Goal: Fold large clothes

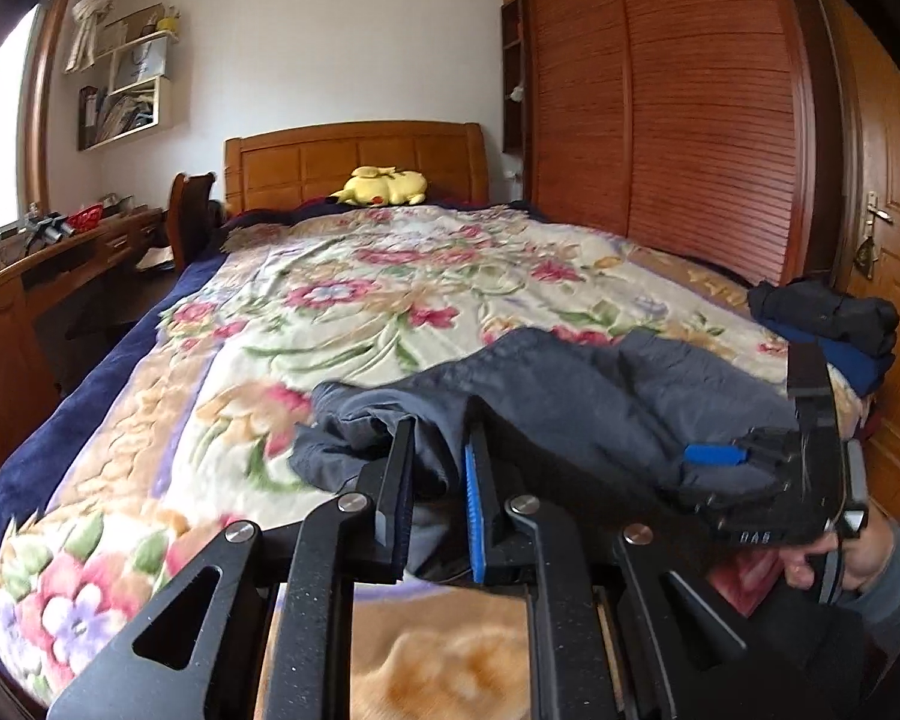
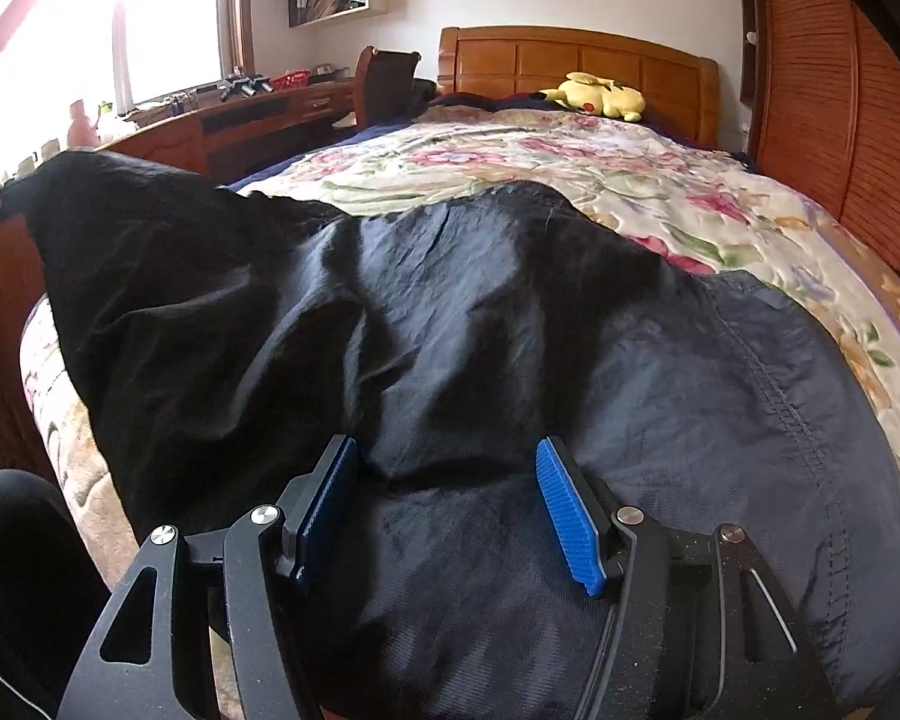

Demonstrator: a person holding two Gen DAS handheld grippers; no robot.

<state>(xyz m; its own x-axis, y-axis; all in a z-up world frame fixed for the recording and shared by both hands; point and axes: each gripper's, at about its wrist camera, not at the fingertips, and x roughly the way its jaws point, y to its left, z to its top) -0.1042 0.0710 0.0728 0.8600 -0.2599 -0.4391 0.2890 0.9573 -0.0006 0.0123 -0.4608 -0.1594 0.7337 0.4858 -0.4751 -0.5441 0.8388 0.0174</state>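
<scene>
- The dark garment (image 1: pixel 570 396) lies rumpled at the near end of the bed (image 1: pixel 354 300), on the floral blanket (image 1: pixel 390 276), and is held up at its near edge.
- The left hand-held gripper (image 1: pixel 438 480) has its jaws narrowly parted with a fold of the fabric's near edge pinched between them.
- The right hand-held gripper (image 2: pixel 450 504) stands wide open, the cloth passing loosely between its blue pads (image 2: pixel 570 516); it grips nothing firmly, as far as I can judge.
- The material looks like thin, slightly shiny woven cloth: light, limp and probably slippery, so it should sag and slide, not hold a crease.
- The stitched seam (image 2: pixel 798 420) along the right side seems the surest place to take hold, being thicker and less likely to slip from the pads.
- A stack of folded dark clothes (image 1: pixel 828 324) sits at the bed's right edge, well apart.
- A yellow plush toy (image 1: pixel 384 186) rests by the headboard (image 1: pixel 354 162).
</scene>
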